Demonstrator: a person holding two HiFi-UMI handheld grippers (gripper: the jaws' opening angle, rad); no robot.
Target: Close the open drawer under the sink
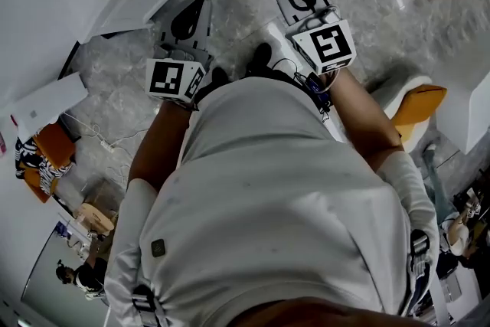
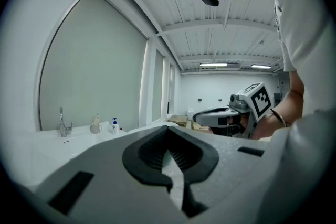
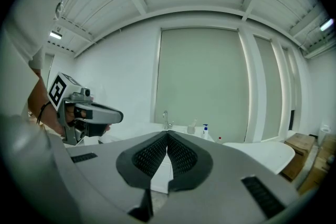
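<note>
Left tongs [image 2: 168,131] and right tongs [image 3: 167,136] are both sitting clenched, empty, facing the sink bench [image 3: 252,152]. Drawer below isn't showing clearly; approaching blind is risking a glancing push, leaving it ajar.

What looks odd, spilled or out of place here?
Nothing stands out. The faucet, cup and soap bottle stand upright on the counter, no spill visible. The left tongs and right tongs are shut and empty.
</note>
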